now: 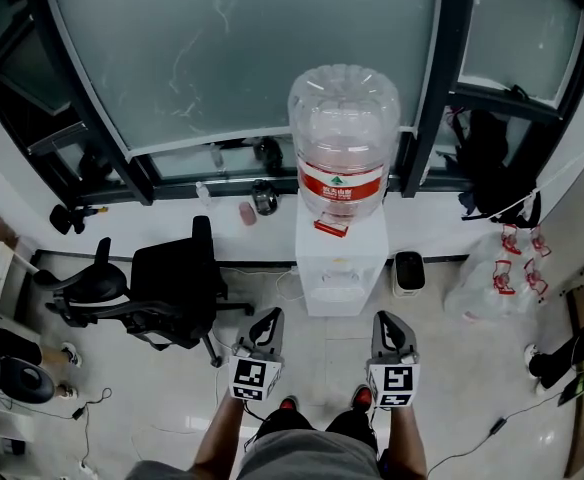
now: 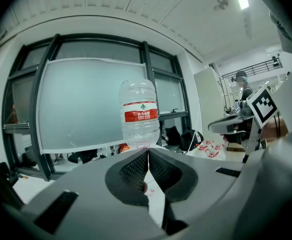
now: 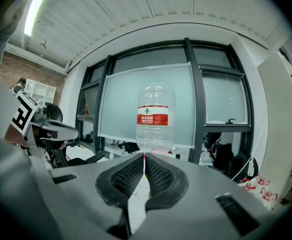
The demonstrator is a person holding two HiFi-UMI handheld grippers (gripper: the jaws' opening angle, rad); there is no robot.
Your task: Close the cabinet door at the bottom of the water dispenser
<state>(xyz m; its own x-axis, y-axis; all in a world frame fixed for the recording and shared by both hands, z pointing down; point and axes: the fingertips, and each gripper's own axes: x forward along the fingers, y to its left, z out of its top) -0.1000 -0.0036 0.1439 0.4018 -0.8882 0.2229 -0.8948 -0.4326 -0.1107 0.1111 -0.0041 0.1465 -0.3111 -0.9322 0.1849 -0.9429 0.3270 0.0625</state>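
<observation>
L gripper (image 1: 270,318) & R gripper (image 1: 389,321): jaws together, empty. White plastic water dispenser (image 1: 339,268) cabinet door, unseen here: I expect light, free-swinging; push outer edge w/ closed tips

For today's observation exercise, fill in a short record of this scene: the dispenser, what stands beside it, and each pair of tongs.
water dispenser: white, stands before the window
bottle: clear, red label, upright on the dispenser
cabinet door: state cannot be told from these views
left of it: black office chair
right of it: white plastic bags
left tongs: shut, empty, short of the dispenser
right tongs: shut, empty, short of the dispenser
</observation>
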